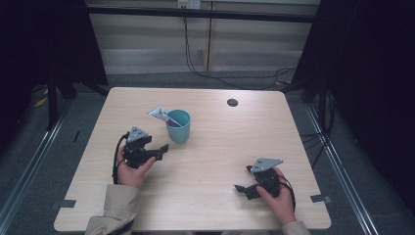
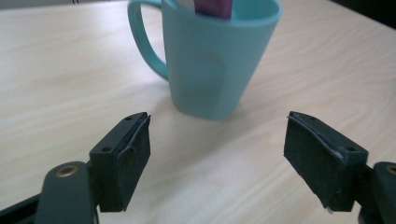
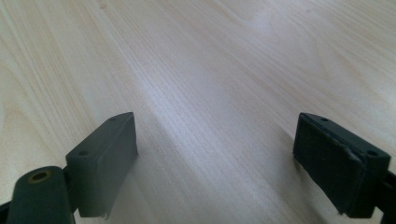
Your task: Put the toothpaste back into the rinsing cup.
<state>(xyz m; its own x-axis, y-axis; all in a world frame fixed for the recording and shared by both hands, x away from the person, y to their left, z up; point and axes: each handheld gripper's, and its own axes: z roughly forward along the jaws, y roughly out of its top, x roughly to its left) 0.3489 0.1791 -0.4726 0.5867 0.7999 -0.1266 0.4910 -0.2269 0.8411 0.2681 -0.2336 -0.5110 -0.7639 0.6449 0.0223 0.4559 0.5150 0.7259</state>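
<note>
A teal mug (image 1: pixel 179 126) stands left of the table's middle, and a white and purple tube (image 1: pixel 163 116) leans out of it toward the upper left. In the left gripper view the mug (image 2: pixel 212 56) stands just beyond the jaws, its handle to the left, with the tube (image 2: pixel 212 7) poking from its rim. My left gripper (image 1: pixel 162 150) sits low over the table just left of the mug, jaws open and empty; the left gripper view shows it (image 2: pixel 217 154) as well. Near the front right, my right gripper (image 1: pixel 241 189) rests open over bare wood, also seen from its own camera (image 3: pixel 215 161).
The light wooden table (image 1: pixel 215 161) has a dark round hole (image 1: pixel 232 102) at the back right. Black frame posts and cables stand beyond the far edge. Tape marks sit at the front corners.
</note>
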